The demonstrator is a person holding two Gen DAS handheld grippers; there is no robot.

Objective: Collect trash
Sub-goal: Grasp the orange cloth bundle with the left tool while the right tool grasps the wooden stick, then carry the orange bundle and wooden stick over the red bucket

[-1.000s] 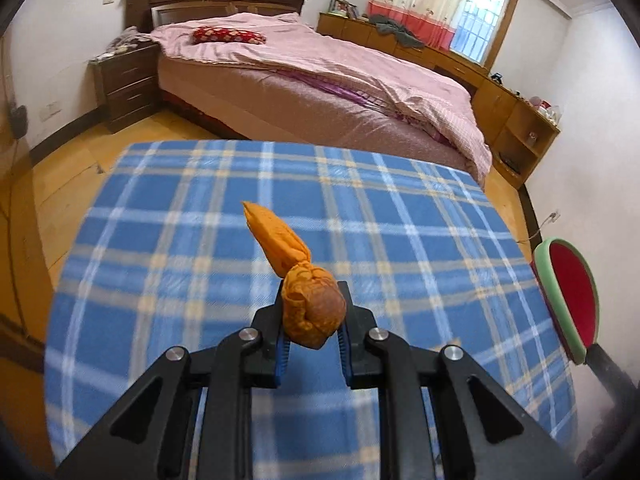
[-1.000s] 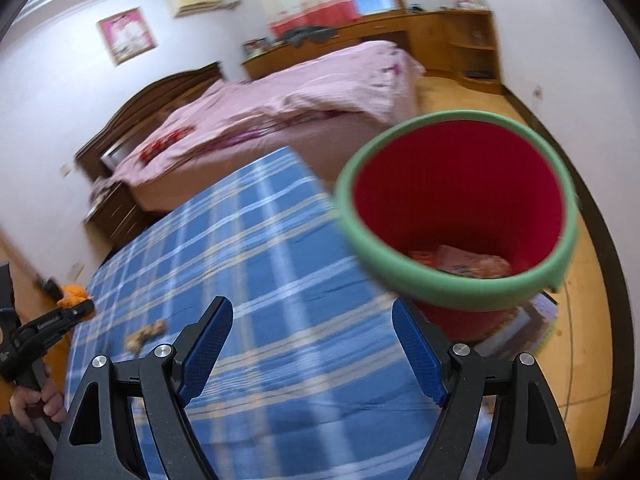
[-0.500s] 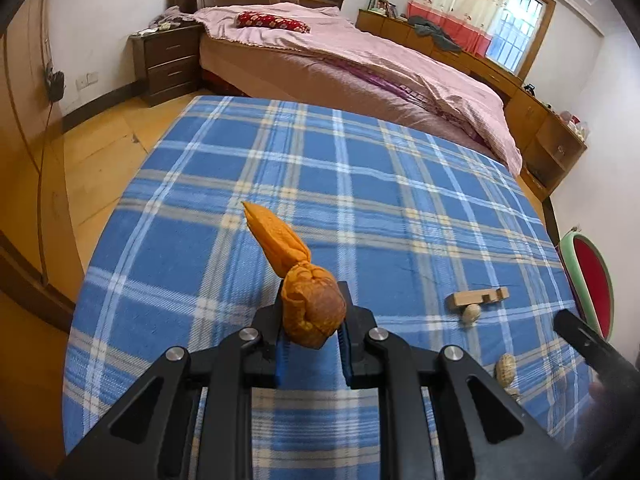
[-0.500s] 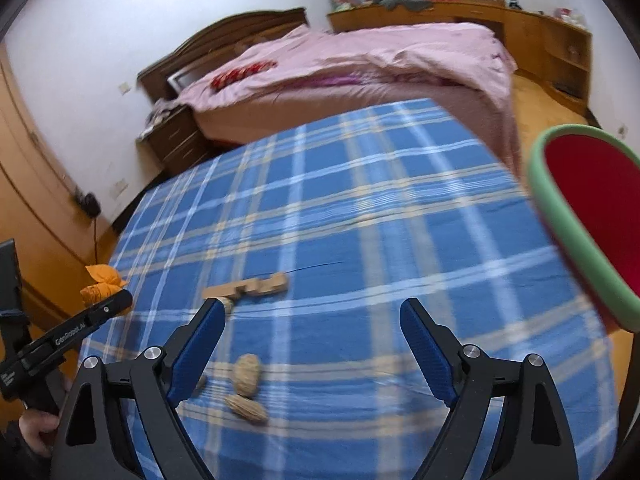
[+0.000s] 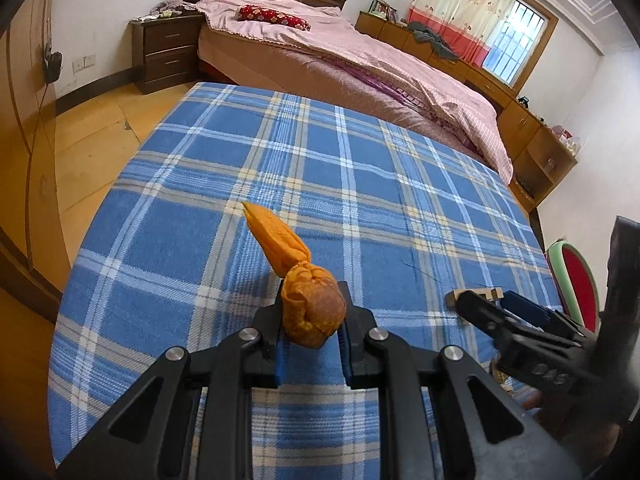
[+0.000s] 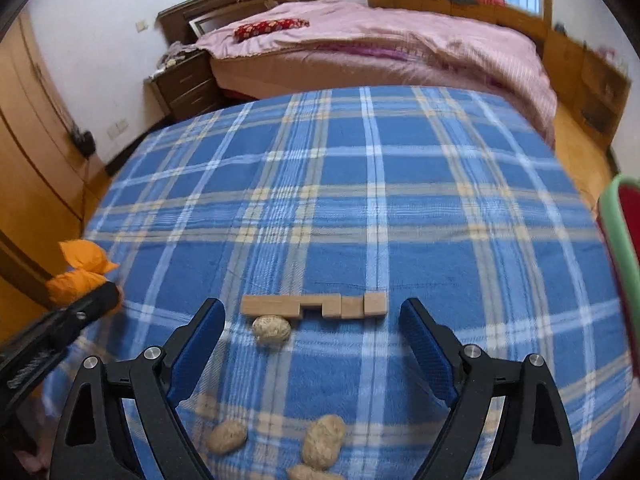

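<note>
My left gripper [image 5: 312,320] is shut on an orange crumpled bundle [image 5: 308,308], whose twisted tail sticks up and away. The same bundle [image 6: 80,276] shows at the left edge of the right wrist view. My right gripper [image 6: 312,308] stands wide open just above the blue plaid tablecloth [image 6: 360,200], with nothing between its pads. Just beyond its fingertips lies a row of light wooden pieces [image 6: 272,305], with a tan nutshell [image 6: 271,329] touching them. Several more shells [image 6: 323,440] lie between its fingers, nearer the camera. The right gripper [image 5: 488,300] also shows low on the right in the left wrist view.
A red bin with a green rim [image 6: 618,240] stands off the table's right edge, also seen as the bin [image 5: 576,280]. Beyond the table are a bed with a pink cover [image 5: 360,60], a dark nightstand [image 5: 168,52] and wooden floor [image 5: 88,152].
My right gripper swung left from over the red bin to above the wooden pieces and shells, and opened a little wider. The left gripper sank a little, then held still, still gripping the bundle.
</note>
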